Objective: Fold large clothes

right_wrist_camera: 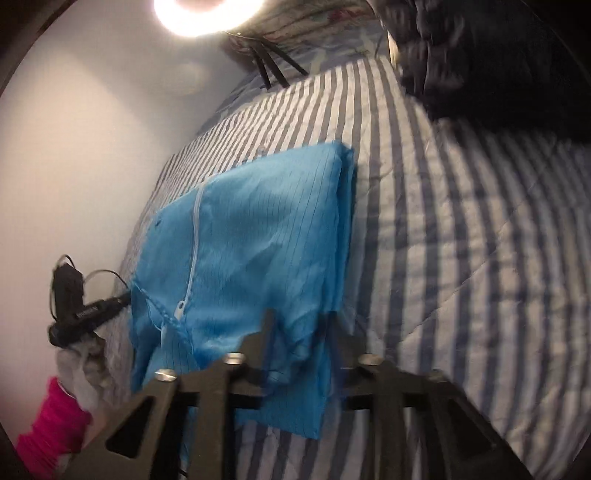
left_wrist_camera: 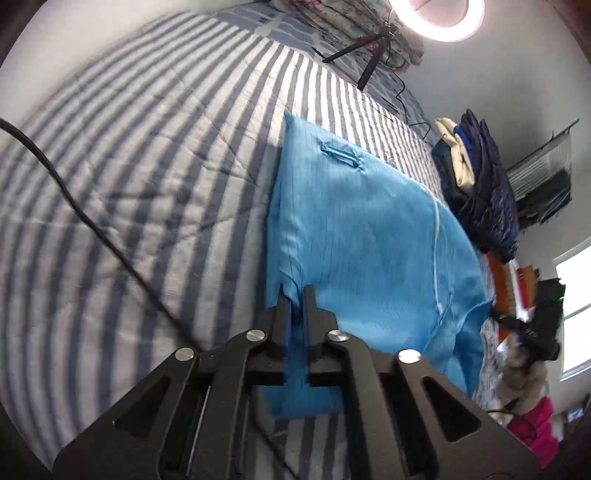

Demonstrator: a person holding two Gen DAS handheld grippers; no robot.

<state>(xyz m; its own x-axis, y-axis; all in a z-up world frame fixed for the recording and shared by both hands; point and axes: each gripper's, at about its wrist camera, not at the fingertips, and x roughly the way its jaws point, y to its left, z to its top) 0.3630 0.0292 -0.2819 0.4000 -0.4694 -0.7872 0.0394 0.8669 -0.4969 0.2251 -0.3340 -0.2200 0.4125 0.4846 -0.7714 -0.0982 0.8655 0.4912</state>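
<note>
Item: blue garment point(left_wrist_camera: 362, 236), folded into a flat panel on the striped bedspread point(left_wrist_camera: 147, 166), zipper up.

Your left gripper point(left_wrist_camera: 297, 295): jaws narrow, pinching the near edge.

Your right gripper point(right_wrist_camera: 301, 325): jaws wider, cloth bunched between them; grip uncertain.

Both at near corners, likely to lift that edge for another fold toward the far end.

A bedroom with a striped bed under a ring light.

The bed point(left_wrist_camera: 129, 155) is covered by a quilt in blue-grey and white stripes. At its far edge a lit ring light point(left_wrist_camera: 437, 18) stands on a black tripod point(left_wrist_camera: 369, 51), with floral bedding point(left_wrist_camera: 332, 11) behind it. The walls point(right_wrist_camera: 74, 147) are plain and pale. A bright window point(left_wrist_camera: 576, 310) shows at the right, and a heap of dark clothes point(left_wrist_camera: 480, 184) lies along the bed's right edge.
</note>
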